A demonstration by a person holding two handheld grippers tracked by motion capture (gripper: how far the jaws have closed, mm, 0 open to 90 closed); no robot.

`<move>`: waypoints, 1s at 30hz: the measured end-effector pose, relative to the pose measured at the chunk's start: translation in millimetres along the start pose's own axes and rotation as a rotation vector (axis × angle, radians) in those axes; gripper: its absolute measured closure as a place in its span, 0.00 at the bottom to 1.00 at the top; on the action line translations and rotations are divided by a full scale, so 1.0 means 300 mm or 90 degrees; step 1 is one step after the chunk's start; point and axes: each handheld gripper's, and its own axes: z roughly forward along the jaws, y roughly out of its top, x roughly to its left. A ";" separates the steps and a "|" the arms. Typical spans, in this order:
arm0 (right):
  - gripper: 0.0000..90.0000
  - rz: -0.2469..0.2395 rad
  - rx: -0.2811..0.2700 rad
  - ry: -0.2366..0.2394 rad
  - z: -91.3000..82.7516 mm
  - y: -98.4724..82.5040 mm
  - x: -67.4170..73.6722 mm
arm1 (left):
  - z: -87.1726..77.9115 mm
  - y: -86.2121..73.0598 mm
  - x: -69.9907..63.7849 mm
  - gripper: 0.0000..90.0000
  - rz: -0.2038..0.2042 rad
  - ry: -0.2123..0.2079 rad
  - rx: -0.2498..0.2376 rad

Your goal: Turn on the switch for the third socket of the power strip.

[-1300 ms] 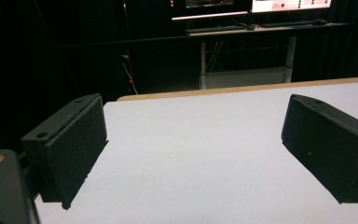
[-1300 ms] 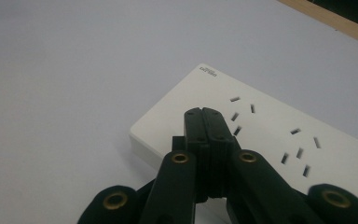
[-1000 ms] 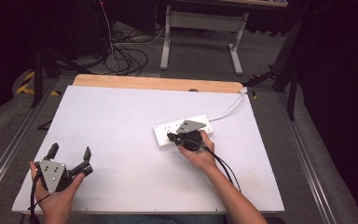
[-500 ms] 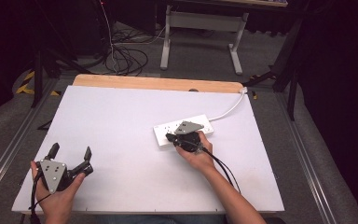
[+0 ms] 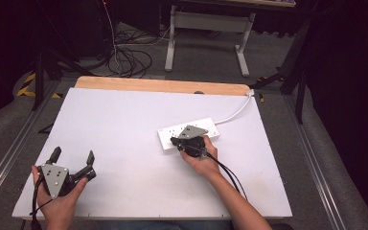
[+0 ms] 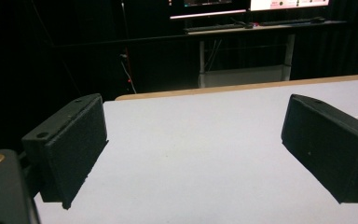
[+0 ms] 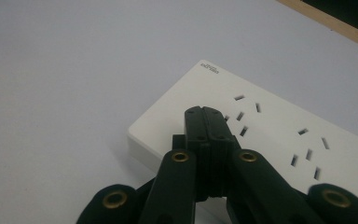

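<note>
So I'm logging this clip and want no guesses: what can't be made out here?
- Whether the shut right tongs touch the power strip: the right gripper view looks along them, hiding the tips' underside.
- The strip's near end, in the high view: covered by the tongs and right hand.
- Where the strip's cable leads: it drops past the table's far edge.
- The strip's printed mark: too small to read.
</note>
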 end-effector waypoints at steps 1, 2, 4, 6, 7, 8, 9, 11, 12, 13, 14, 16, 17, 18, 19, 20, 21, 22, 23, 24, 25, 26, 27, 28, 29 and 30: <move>1.00 -0.001 0.000 -0.001 0.000 0.000 0.000 | 0.000 0.000 0.000 0.08 0.000 0.000 0.000; 1.00 -0.001 0.000 -0.002 0.000 0.000 0.001 | 0.000 0.000 0.000 0.08 0.000 -0.001 0.001; 1.00 -0.003 0.000 -0.004 0.000 0.000 0.003 | 0.002 0.000 -0.001 0.08 -0.001 -0.002 0.002; 1.00 -0.004 0.001 -0.005 -0.001 0.000 0.004 | 0.003 0.000 -0.003 0.08 0.001 -0.004 0.002; 1.00 -0.003 0.001 -0.005 -0.002 -0.001 0.004 | 0.003 0.000 -0.003 0.08 0.001 -0.004 0.003; 1.00 -0.002 0.001 -0.005 -0.002 -0.001 0.004 | 0.003 0.000 -0.004 0.08 0.001 -0.005 0.003; 1.00 -0.002 0.000 -0.006 -0.002 -0.001 0.005 | 0.003 0.000 -0.004 0.08 0.001 -0.005 0.003; 1.00 -0.002 0.000 -0.006 -0.001 -0.001 0.005 | 0.002 0.001 -0.003 0.08 0.001 -0.004 0.000; 1.00 -0.003 -0.001 -0.007 -0.001 -0.002 0.005 | 0.001 0.001 -0.003 0.08 0.001 -0.004 0.001; 1.00 -0.002 -0.001 -0.007 -0.002 -0.002 0.005 | 0.001 0.001 -0.003 0.08 0.001 -0.003 0.001; 1.00 -0.001 -0.001 -0.006 -0.002 -0.002 0.005 | 0.000 0.001 -0.003 0.08 0.001 -0.004 0.000; 1.00 0.000 -0.001 -0.005 -0.002 -0.002 0.004 | 0.000 0.001 -0.003 0.08 0.002 -0.003 0.000; 1.00 -0.001 -0.001 -0.006 -0.002 -0.002 0.004 | -0.001 0.001 -0.004 0.08 0.001 -0.004 0.000; 1.00 -0.001 -0.001 -0.006 -0.002 -0.002 0.004 | -0.001 0.001 -0.004 0.08 0.001 -0.004 0.000; 1.00 -0.001 -0.001 -0.006 -0.001 -0.002 0.005 | -0.001 0.000 -0.005 0.08 0.002 -0.004 0.001; 1.00 -0.001 0.000 -0.006 -0.002 -0.002 0.005 | -0.001 0.000 -0.005 0.08 0.002 -0.004 0.001; 1.00 -0.001 0.000 -0.006 -0.002 -0.002 0.005 | -0.001 0.000 -0.005 0.08 0.002 -0.004 0.001; 1.00 -0.001 -0.001 -0.006 -0.002 -0.002 0.005 | -0.001 0.000 -0.005 0.08 0.001 -0.003 0.001; 1.00 0.000 0.000 -0.006 -0.002 -0.002 0.005 | 0.000 -0.001 -0.005 0.08 0.001 -0.003 0.001; 1.00 0.000 0.000 -0.006 -0.002 -0.002 0.005 | 0.000 -0.001 -0.005 0.08 0.001 -0.003 0.001; 1.00 0.000 -0.001 -0.007 -0.001 -0.002 0.006 | 0.000 -0.001 -0.005 0.08 0.002 -0.003 0.001; 1.00 0.000 0.000 -0.008 -0.001 -0.001 0.006 | 0.000 -0.001 -0.005 0.08 0.002 -0.003 0.001; 1.00 -0.001 0.000 -0.008 -0.001 -0.001 0.006 | 0.000 -0.001 -0.005 0.08 0.001 -0.003 0.001; 1.00 0.000 0.001 -0.008 -0.001 0.000 0.006 | 0.000 -0.001 -0.005 0.08 0.001 -0.004 0.001; 1.00 0.001 0.001 -0.009 -0.001 0.000 0.007 | -0.001 -0.001 -0.005 0.08 0.002 -0.004 0.001; 1.00 0.001 0.002 -0.009 -0.001 0.001 0.007 | -0.001 0.000 -0.005 0.08 0.002 -0.004 0.001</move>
